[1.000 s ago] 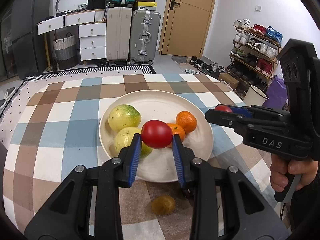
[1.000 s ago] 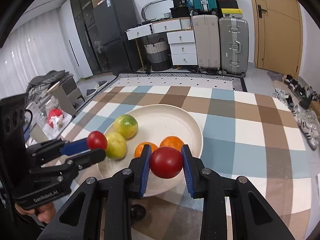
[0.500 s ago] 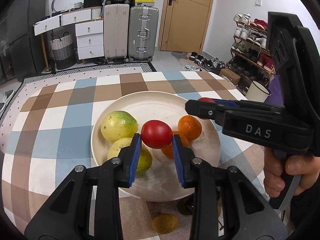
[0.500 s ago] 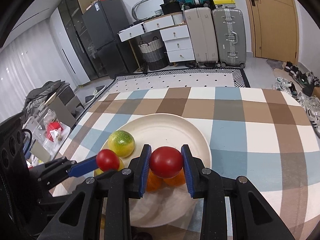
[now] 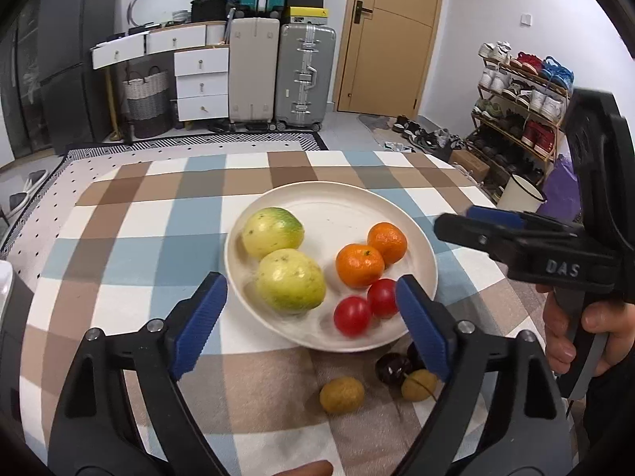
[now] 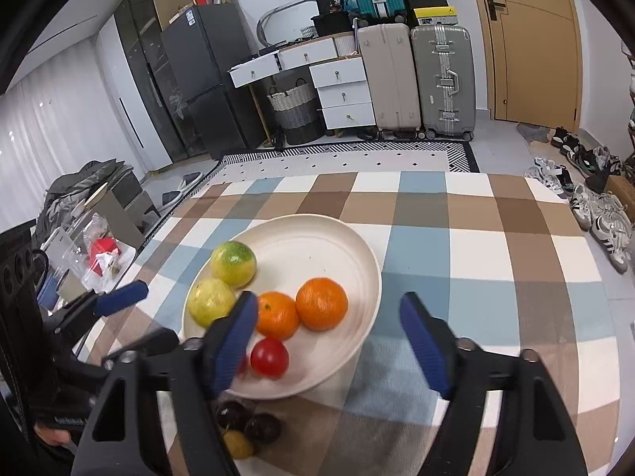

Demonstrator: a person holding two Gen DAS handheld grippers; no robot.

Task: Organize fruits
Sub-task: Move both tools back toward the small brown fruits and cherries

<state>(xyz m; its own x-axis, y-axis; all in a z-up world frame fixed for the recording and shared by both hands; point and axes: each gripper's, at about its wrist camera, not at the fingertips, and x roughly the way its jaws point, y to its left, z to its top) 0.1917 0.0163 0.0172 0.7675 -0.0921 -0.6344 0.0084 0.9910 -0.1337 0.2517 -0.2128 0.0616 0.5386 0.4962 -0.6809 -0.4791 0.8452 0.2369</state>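
A big checked tablecloth (image 5: 119, 246) was spread under everything. On it, a round cream plate (image 5: 341, 202) was set, and the fruit was kept there. Two yellow-green fruits (image 5: 289, 279) and two oranges (image 5: 359, 265) were already laid in it.

Two small red tomatoes (image 5: 352, 315) had been held a second earlier, one in each gripper. Now both were seen lying at the near edge of the plate, touching each other.

The left gripper (image 5: 311, 317) and the right gripper (image 6: 329, 337) had just been opened wide, with nothing held between the jaws.

Some small fruits (image 5: 342, 394) were still left on the cloth beside the plate. Those were judged to be picked up next.
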